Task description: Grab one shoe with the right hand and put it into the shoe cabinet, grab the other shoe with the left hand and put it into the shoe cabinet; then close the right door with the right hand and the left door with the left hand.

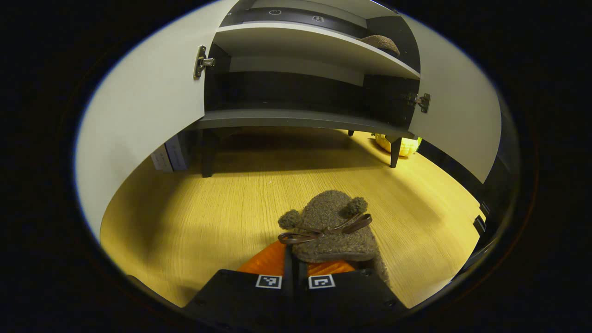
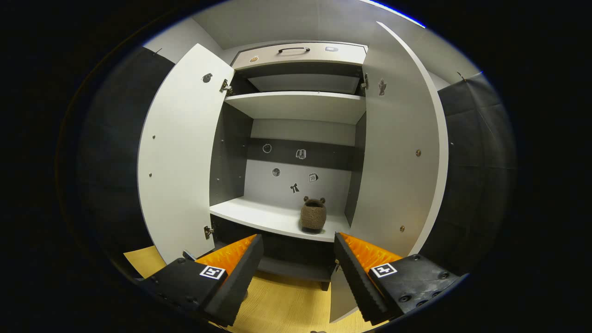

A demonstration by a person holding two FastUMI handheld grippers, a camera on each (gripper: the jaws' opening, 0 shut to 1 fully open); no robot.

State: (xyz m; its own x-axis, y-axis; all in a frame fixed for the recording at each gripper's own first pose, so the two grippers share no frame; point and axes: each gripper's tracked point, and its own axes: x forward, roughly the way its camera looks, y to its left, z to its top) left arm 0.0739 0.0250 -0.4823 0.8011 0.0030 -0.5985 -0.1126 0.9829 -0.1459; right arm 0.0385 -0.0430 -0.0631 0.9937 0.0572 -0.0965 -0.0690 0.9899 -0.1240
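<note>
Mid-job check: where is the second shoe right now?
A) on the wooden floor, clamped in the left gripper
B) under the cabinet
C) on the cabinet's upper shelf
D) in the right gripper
A: in the left gripper view the left gripper is closed on the shoe, low over the floor.

The left gripper (image 1: 296, 270), held low and pointing forward, has its two fingers drawn together with barely a slit between them, while the right gripper (image 2: 298, 266), raised and level, holds its fingers (image 2: 240, 268) spread wide apart with nothing between them.
</note>
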